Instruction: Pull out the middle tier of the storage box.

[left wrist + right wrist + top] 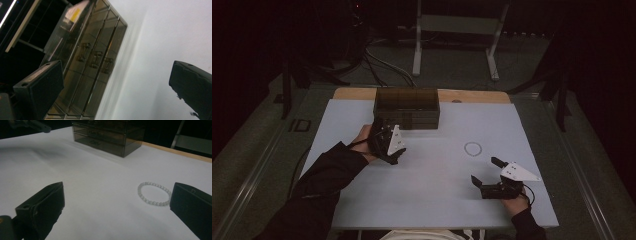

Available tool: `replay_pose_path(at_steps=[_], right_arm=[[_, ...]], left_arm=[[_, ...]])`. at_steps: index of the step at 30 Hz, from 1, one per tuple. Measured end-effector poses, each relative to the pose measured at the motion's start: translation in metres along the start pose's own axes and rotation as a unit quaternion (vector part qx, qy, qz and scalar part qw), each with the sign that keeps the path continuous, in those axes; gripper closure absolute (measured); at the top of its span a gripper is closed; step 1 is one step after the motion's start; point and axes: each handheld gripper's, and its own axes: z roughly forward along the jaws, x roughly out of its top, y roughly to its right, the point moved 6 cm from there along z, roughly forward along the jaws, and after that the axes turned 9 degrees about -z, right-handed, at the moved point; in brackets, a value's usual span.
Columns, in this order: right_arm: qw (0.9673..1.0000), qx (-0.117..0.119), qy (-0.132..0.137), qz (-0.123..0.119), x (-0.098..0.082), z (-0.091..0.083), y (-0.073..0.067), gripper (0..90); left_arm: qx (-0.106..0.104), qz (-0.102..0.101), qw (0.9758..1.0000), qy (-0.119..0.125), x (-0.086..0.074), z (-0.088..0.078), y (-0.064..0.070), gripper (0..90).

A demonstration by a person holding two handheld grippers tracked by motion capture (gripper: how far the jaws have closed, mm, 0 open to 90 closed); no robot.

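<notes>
The bead bracelet (154, 194) is seen on the counter (100, 195) just ahead of the right gripper (116, 207), whose jaws are spread; the left gripper (116, 85), jaws also spread, is held before the drawer box (92, 62).

The table (432, 185) has a pale, flat top with a strip of bare wood along its far edge. A dark, see-through drawer box (407, 107) stands on it at the far side, left of the middle, its drawers shut. A bead bracelet (472, 148) lies flat on the top, right of the middle and well apart from the box.
</notes>
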Motion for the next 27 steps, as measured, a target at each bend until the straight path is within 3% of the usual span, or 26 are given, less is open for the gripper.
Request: replay_pose_path(at_steps=[5,9,12,15,18,20,22,27], right_arm=[[1.0,0.0,-0.001,0.0,0.0,0.0,0.0,0.0],[1.0,0.0,-0.001,0.0,0.0,0.001,0.0,0.0],[1.0,0.0,-0.001,0.002,0.0,0.0,0.0,0.0],[1.0,0.001,-0.002,0.002,-0.001,0.001,0.0,0.0],[1.0,0.001,-0.003,0.002,-0.001,0.001,0.0,0.0],[1.0,0.001,-0.002,0.002,-0.001,0.001,0.0,0.0],[1.0,0.002,-0.002,0.002,-0.001,0.001,0.0,0.0],[1.0,0.002,-0.002,0.003,-0.001,0.001,0.0,0.0]], left_arm=[[0.008,0.001,0.9999,-0.014,0.0,0.01,0.001,1.0],[0.018,0.023,0.9994,-0.019,0.001,0.018,0.002,1.0],[0.019,0.029,0.9991,-0.026,0.001,0.024,0.003,1.0],[0.028,0.049,0.9976,-0.039,0.0,0.031,0.004,1.0],[0.034,0.075,0.9948,-0.06,-0.002,0.036,0.006,1.0],[0.037,0.08,0.9934,-0.074,-0.003,0.039,0.008,1.0],[0.04,0.096,0.9902,-0.093,-0.004,0.042,0.01,1.1],[0.071,0.138,0.9829,-0.099,-0.002,0.046,0.012,1.1]])
